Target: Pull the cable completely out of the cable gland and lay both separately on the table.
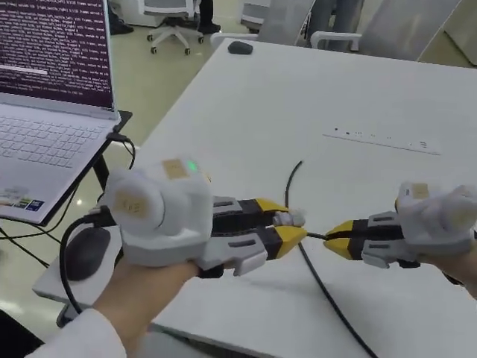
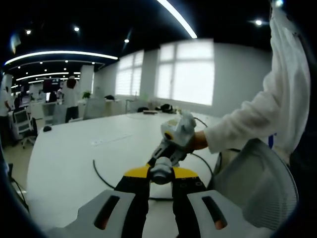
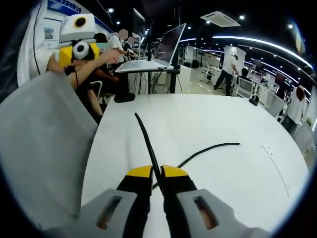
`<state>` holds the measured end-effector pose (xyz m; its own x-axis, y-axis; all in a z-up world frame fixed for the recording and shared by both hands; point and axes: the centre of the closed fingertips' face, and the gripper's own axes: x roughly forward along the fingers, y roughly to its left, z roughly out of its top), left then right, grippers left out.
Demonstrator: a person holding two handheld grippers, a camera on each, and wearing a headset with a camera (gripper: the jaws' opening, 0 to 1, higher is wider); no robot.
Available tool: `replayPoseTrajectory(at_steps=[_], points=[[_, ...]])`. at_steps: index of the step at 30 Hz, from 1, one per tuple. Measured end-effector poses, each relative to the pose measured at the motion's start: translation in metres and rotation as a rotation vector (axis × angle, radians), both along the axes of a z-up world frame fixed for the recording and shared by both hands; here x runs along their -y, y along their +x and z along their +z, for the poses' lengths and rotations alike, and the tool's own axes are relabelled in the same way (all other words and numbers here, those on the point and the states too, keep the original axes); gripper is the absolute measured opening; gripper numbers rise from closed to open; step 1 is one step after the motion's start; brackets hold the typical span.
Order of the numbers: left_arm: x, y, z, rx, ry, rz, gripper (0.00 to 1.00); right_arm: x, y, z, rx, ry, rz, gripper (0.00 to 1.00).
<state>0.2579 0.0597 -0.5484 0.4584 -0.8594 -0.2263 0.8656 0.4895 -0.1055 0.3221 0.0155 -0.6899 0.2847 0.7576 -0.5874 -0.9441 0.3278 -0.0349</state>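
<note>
Black cable [image 1: 317, 280] is pinched in the closed right tongs [image 1: 335, 240], just off the tips of the left tongs [image 1: 289, 224], which are clamped on the grey cable gland [image 2: 161, 172] above the white tabletop [image 1: 313, 97], presumably so the two can be drawn apart.

Above the table [image 1: 313, 89], the left gripper [image 1: 294, 224] clamps the cable gland [image 2: 162, 170]; facing it, the right gripper [image 1: 335, 238] clamps the cable [image 3: 147, 141].

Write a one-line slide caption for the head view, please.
Left gripper holds the gland, right gripper grips the cable, over a white table.
</note>
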Motion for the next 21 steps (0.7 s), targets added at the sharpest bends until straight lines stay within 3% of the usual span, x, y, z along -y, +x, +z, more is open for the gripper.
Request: replayPoseTrajectory(at_steps=[5, 8, 16, 21], points=[[-0.001, 0.001, -0.003, -0.017, 0.003, 0.007, 0.17, -0.008, 0.002, -0.032, -0.052, -0.020, -0.008, 0.05], [-0.001, 0.001, -0.005, -0.027, 0.005, 0.007, 0.17, -0.012, -0.003, -0.042, -0.073, -0.020, -0.007, 0.05], [0.000, 0.000, -0.007, -0.039, 0.007, 0.002, 0.17, -0.013, -0.008, -0.055, -0.105, -0.015, -0.021, 0.05], [0.001, -0.001, -0.010, -0.049, 0.016, -0.006, 0.17, -0.012, -0.009, -0.049, -0.112, 0.012, -0.050, 0.06]])
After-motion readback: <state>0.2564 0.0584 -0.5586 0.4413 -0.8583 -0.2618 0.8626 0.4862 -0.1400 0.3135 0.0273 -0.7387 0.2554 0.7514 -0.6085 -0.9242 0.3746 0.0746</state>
